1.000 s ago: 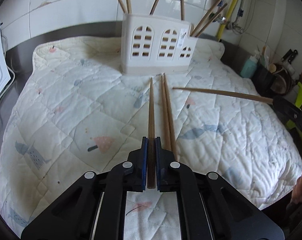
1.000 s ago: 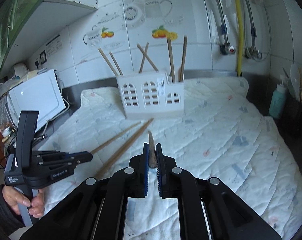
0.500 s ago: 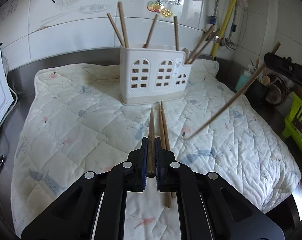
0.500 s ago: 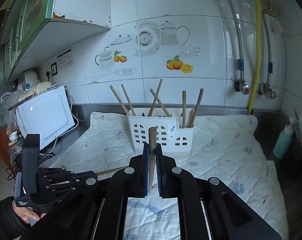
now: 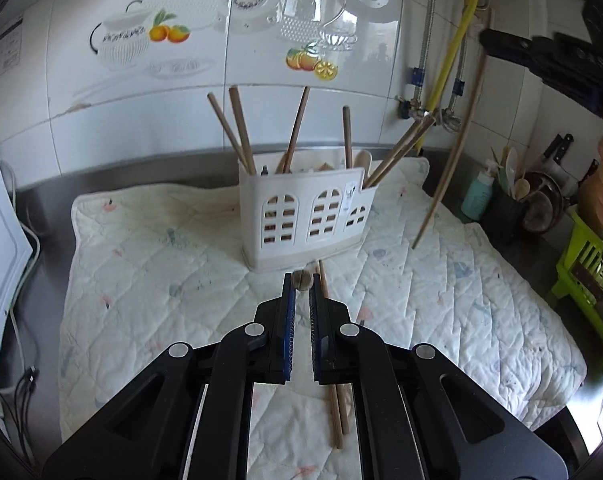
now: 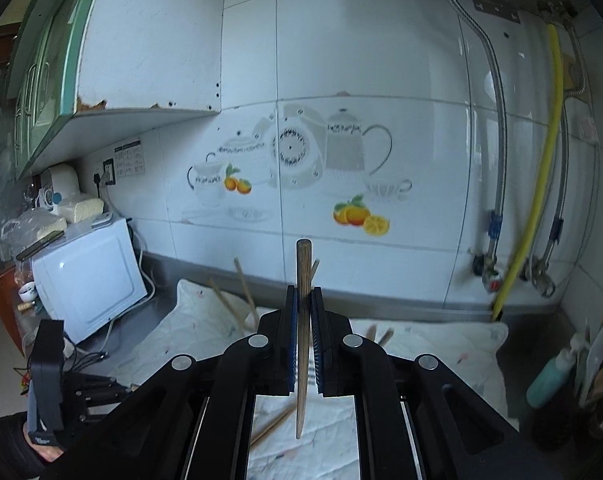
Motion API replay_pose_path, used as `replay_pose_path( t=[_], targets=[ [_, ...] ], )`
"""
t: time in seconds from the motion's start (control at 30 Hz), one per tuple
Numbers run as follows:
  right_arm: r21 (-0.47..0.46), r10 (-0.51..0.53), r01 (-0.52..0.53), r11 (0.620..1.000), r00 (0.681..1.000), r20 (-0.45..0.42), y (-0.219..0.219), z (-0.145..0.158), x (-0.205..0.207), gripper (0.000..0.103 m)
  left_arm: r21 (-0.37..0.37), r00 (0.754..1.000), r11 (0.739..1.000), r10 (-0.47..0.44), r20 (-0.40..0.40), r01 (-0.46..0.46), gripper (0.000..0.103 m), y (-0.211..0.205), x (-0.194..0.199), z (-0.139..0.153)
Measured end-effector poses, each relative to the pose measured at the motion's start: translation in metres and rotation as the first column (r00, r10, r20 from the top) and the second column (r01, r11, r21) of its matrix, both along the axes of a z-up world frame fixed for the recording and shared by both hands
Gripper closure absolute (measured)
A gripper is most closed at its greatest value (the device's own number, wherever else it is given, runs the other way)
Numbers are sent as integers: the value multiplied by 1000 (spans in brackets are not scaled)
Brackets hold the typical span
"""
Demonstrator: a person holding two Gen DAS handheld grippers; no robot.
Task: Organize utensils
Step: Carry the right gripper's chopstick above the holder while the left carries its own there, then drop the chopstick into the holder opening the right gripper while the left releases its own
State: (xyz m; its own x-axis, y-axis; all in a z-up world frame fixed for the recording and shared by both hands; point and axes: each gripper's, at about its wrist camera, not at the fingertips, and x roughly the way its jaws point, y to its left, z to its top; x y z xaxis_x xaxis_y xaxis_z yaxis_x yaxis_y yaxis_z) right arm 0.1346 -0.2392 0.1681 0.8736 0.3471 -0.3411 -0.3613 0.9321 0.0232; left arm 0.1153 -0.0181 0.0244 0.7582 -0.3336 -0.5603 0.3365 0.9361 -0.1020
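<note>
A white utensil holder (image 5: 305, 216) with arched cut-outs stands on the quilted mat (image 5: 141, 264) and holds several wooden chopsticks. My left gripper (image 5: 301, 284) is shut on a chopstick (image 5: 302, 280) seen end-on, in front of the holder. Two chopsticks (image 5: 335, 408) lie on the mat below it. My right gripper (image 6: 304, 296) is shut on a chopstick (image 6: 303, 320) held upright, high above the mat. That chopstick also shows in the left wrist view (image 5: 453, 152), hanging to the right of the holder.
A white microwave (image 6: 89, 272) stands at the left. A teal bottle (image 5: 477, 194) and a dark pot of spoons (image 5: 513, 208) stand at the right, with a green rack (image 5: 585, 268) beside them. A yellow hose (image 6: 541, 184) and steel pipes run down the tiled wall.
Both grippers have risen with their chopsticks. The left chopstick has tipped from lying forward to end-on. The right chopstick has swung from slanted to nearly upright.
</note>
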Motion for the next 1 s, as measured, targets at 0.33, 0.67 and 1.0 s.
replay_pose_path(
  t=[0.33,0.67,1.0],
  targets=[
    [19,-69,68,998,996,55,0,32,59,96,-19,998,1000,-2,60,3,98,-2,16,41],
    [-11,-134,134,991,991,6,3,0,113,96,-49,979,999,0,202,11,98,-9,29,109],
    [-53,-154,150,987,986,-68,-2,-43,139,96,-43,941,998,65,333,-54,98,-23,57,151]
  ],
)
